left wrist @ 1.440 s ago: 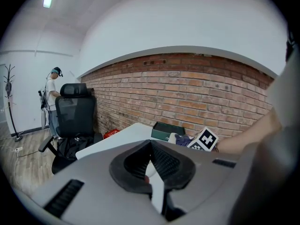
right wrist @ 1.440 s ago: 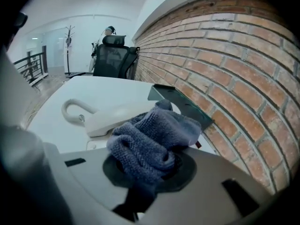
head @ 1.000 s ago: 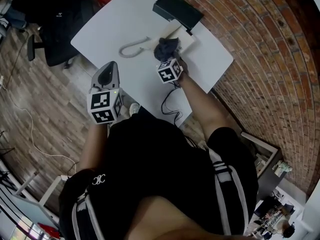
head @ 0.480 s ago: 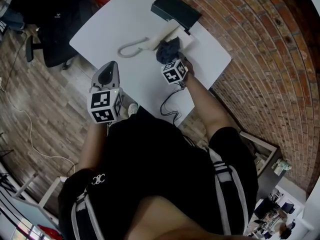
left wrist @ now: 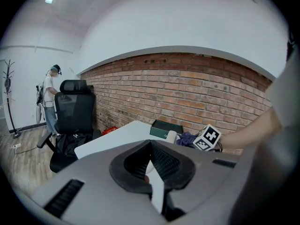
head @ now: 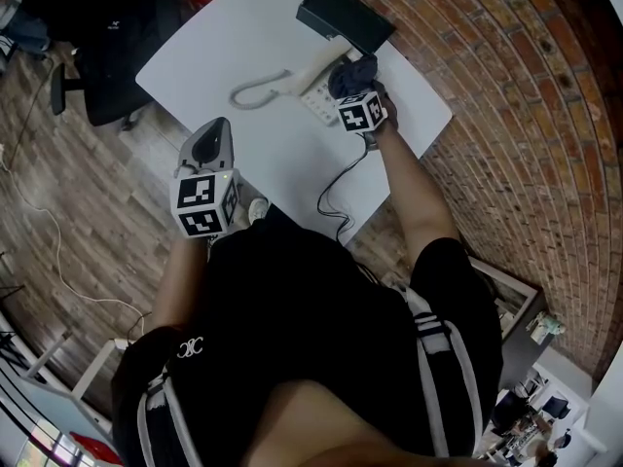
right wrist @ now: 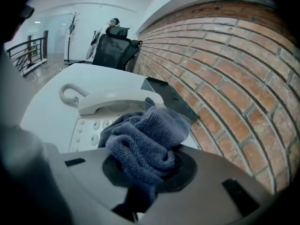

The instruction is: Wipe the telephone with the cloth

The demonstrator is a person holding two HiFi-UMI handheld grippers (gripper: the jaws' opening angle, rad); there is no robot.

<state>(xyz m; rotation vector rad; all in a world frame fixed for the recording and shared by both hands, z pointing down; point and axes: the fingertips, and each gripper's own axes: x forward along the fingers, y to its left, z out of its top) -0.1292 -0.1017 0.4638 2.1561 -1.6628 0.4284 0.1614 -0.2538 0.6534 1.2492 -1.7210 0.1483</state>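
The cream telephone (head: 313, 82) lies near the far edge of the white table (head: 234, 37), its handset (right wrist: 117, 102) resting above the keypad (right wrist: 84, 130). A crumpled blue-grey cloth (right wrist: 143, 139) presses on the phone's right end, next to the handset. My right gripper (head: 353, 86) is shut on this cloth (head: 352, 72). My left gripper (head: 211, 140) hangs off the table's near edge, jaws together with nothing between them. From the left gripper view the cloth (left wrist: 187, 138) and the marker cube show beyond the table.
A black box (head: 346, 17) lies just behind the phone, by the brick wall (right wrist: 220, 64). The phone's curly cord (head: 255, 95) loops left. A black cable (head: 336, 197) hangs off the near edge. An office chair (left wrist: 72, 111) and a person (left wrist: 49, 97) stand at far left.
My right gripper has carried the cloth rightward and farther along the telephone, toward the black box. The left gripper has stayed in place.
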